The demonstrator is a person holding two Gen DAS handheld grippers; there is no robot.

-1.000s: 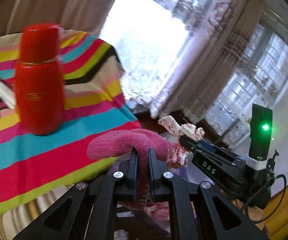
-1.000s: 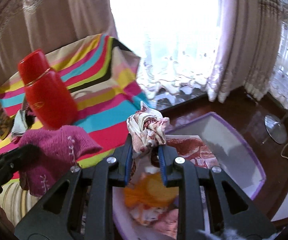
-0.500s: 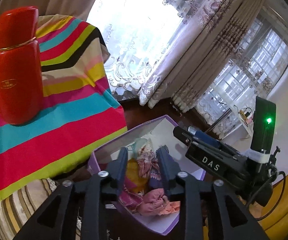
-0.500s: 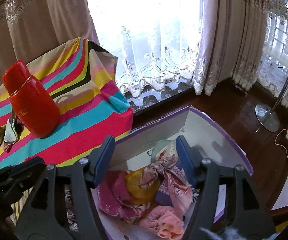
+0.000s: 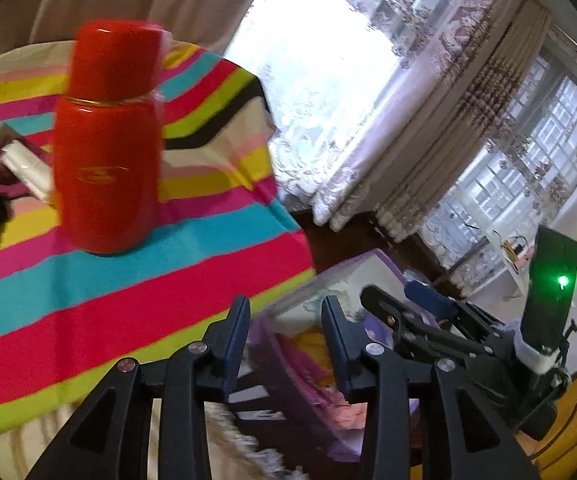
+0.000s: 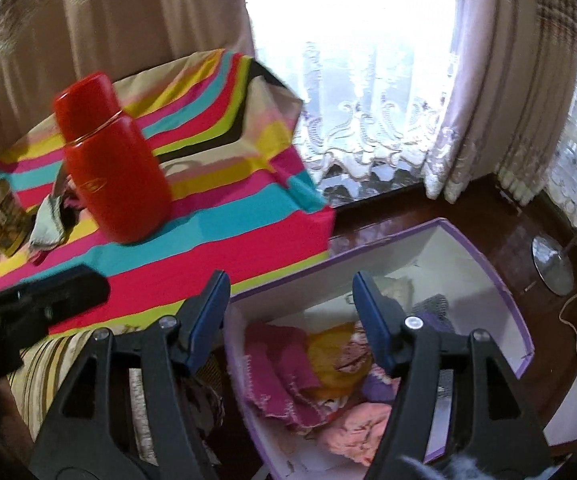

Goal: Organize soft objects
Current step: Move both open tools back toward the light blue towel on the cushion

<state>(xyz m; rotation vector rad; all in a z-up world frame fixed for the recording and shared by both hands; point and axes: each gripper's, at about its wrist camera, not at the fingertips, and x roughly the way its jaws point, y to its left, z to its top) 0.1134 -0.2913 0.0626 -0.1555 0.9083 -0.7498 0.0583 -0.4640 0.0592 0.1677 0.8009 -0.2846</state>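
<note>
1. Between the spread, empty right tongs (image 6: 290, 316) and left tongs (image 5: 284, 330), the box (image 6: 484, 258) holds soft, light cloths (image 6: 284, 372).
2. They crumple; pinch a raised fold.
3. Farther, a limp rag (image 6: 48, 220) lies on the counter (image 6: 224, 228) beside the flask (image 6: 114, 160).

Both wrist views angle down, close over the striped tablecloth's (image 5: 136, 280) edge. Both share the glossy red flask (image 6: 116, 164) and the purple-rimmed box (image 6: 484, 256).
</note>
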